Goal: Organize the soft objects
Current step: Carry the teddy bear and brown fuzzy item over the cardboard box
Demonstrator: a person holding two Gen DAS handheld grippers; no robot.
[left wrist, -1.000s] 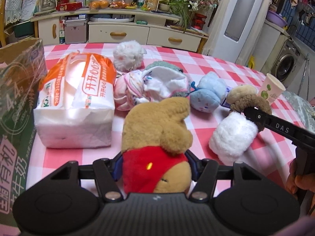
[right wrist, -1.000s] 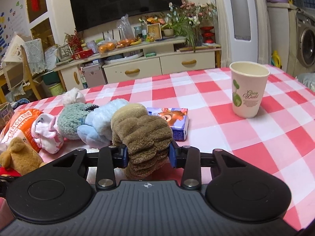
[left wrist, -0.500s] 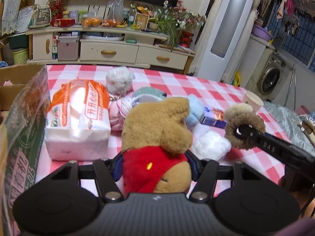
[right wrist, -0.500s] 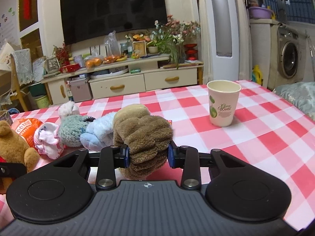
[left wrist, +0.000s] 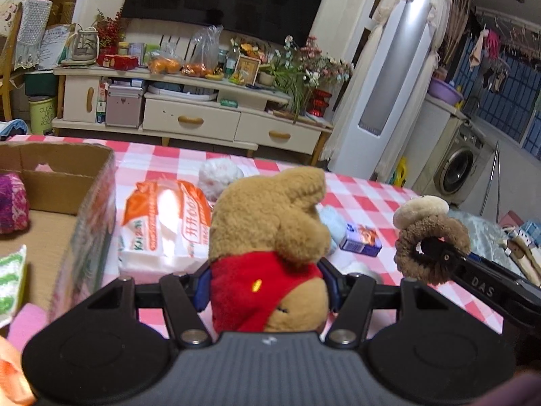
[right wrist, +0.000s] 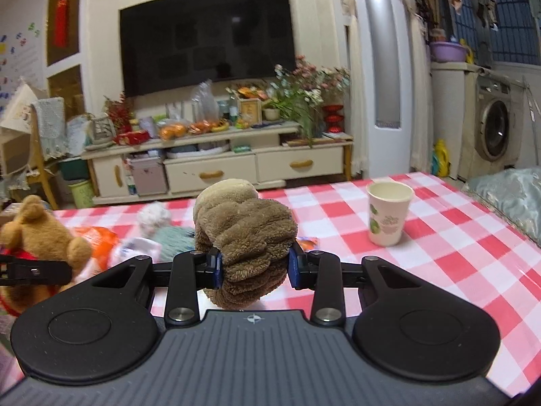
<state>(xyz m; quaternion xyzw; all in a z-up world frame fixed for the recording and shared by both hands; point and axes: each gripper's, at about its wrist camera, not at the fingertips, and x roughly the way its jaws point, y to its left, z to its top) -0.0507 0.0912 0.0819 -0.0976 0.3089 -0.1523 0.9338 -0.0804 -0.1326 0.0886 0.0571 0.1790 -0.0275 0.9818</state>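
The left tongs (left wrist: 267,282) are closed around a teddy bear in a red shirt (left wrist: 270,237), held up above the desk (left wrist: 368,199). The right tongs (right wrist: 255,267) pinch a brown plush toy (right wrist: 245,237), also lifted clear. To the left an open cardboard box (left wrist: 91,182) holds a purple knitted item (left wrist: 12,203). On the checkered desk lie one tissue pack (left wrist: 165,226), a white pompom (left wrist: 218,177), a small blue packet (left wrist: 360,240) and one paper cup (right wrist: 387,215).
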